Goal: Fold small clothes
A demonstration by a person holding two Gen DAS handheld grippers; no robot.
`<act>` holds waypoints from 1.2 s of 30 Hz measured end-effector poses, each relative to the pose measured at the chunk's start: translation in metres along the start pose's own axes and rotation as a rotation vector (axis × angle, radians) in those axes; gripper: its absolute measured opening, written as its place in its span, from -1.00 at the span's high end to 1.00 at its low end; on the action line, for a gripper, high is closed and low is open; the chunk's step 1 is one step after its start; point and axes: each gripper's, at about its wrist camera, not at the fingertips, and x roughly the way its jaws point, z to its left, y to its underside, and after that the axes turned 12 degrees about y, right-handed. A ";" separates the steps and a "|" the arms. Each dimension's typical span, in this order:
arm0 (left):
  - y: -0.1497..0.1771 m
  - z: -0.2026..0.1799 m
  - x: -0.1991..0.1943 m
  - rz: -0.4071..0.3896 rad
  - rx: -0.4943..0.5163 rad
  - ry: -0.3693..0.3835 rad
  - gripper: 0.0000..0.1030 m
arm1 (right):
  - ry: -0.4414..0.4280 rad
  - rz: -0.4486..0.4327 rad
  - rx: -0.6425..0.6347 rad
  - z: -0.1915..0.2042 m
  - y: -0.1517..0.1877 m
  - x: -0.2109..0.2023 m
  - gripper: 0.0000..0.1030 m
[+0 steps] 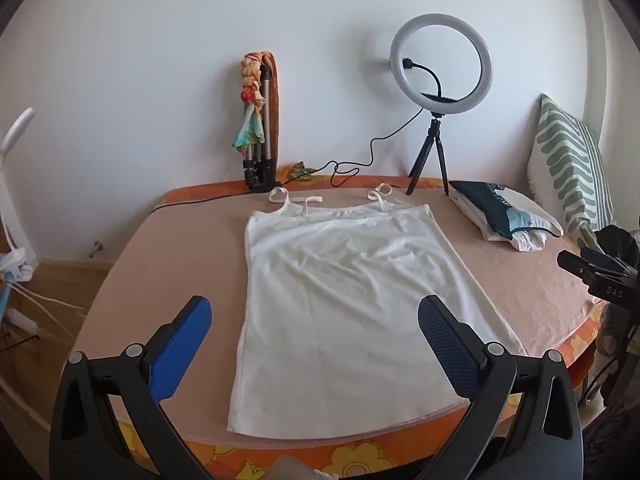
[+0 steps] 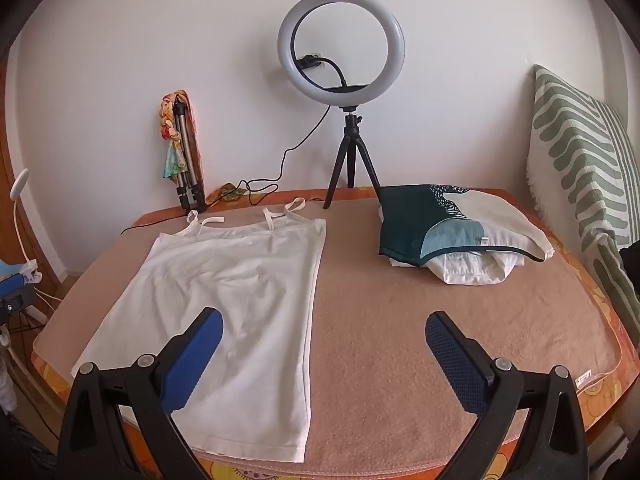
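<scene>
Both grippers hover wide open, gripping nothing: the left gripper (image 1: pixel 314 338) over the white camisole (image 1: pixel 340 304) spread flat on the beige blanket (image 1: pixel 520 292), the right gripper (image 2: pixel 322 348) above its right edge.

1. The top (image 1: pixel 340 280) was plain white.
2. The blanket (image 2: pixel 440 300) under it was pinkish beige.
3. The sheet (image 1: pixel 352 458) was orange with yellow flowers.
4. The cushion (image 2: pixel 584 160) had green wavy stripes on cream.
5. The folded pile (image 2: pixel 440 224) showed dark teal, pale blue and cream.
6. The pads (image 1: pixel 180 354) were blue.
7. The ring light (image 2: pixel 340 44) was white on a black tripod (image 2: pixel 352 168).
</scene>
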 end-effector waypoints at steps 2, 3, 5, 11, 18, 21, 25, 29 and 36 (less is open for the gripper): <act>-0.001 0.000 -0.001 0.000 0.001 0.002 -0.99 | 0.003 -0.002 -0.001 0.001 0.001 0.000 -0.99; -0.001 0.000 -0.001 -0.001 0.001 0.002 -0.99 | 0.003 -0.002 -0.003 0.001 0.001 0.000 -0.99; -0.001 -0.001 -0.001 -0.001 0.001 0.005 -0.99 | 0.001 -0.004 -0.004 0.001 0.000 0.000 -0.99; -0.004 -0.004 -0.001 -0.001 0.008 0.012 -0.99 | 0.002 -0.008 -0.014 0.002 0.000 -0.001 -0.99; -0.004 -0.004 0.000 0.001 0.009 0.019 -0.99 | 0.003 -0.009 -0.016 0.002 0.002 0.000 -0.99; -0.004 -0.003 0.000 0.000 0.009 0.020 -0.99 | 0.000 -0.010 -0.014 0.001 0.002 0.000 -0.99; -0.003 -0.002 -0.001 -0.005 0.010 0.019 -0.99 | 0.001 -0.011 -0.017 0.003 0.002 0.000 -0.99; -0.002 -0.001 -0.001 -0.005 0.012 0.016 -0.99 | -0.002 -0.006 -0.017 0.002 0.003 0.001 -0.99; -0.003 -0.001 -0.004 -0.014 0.011 0.014 -0.99 | -0.002 -0.006 -0.018 0.002 0.003 0.000 -0.99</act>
